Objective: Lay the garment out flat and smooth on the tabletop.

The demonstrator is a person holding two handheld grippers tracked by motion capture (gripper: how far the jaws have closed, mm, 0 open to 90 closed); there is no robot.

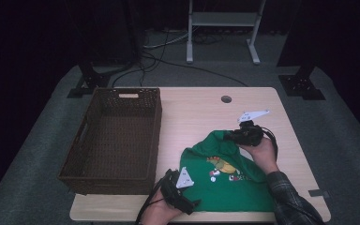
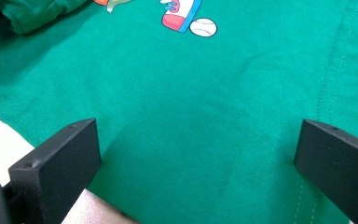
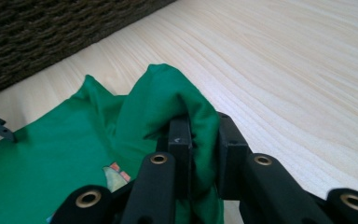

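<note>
Right hand-held gripper (image 3: 200,154) pinching green shirt (image 3: 65,158) fold, left hand-held gripper (image 2: 196,172) spread over shirt

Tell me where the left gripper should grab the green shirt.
Grip the near hem of the green shirt, coming in level from the table's front edge. The cloth lies flat there between the open left gripper, while the right gripper pinches the far fold.

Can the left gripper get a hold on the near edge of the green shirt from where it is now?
Probably yes: the left gripper is open right over the green shirt, nothing between.
</note>
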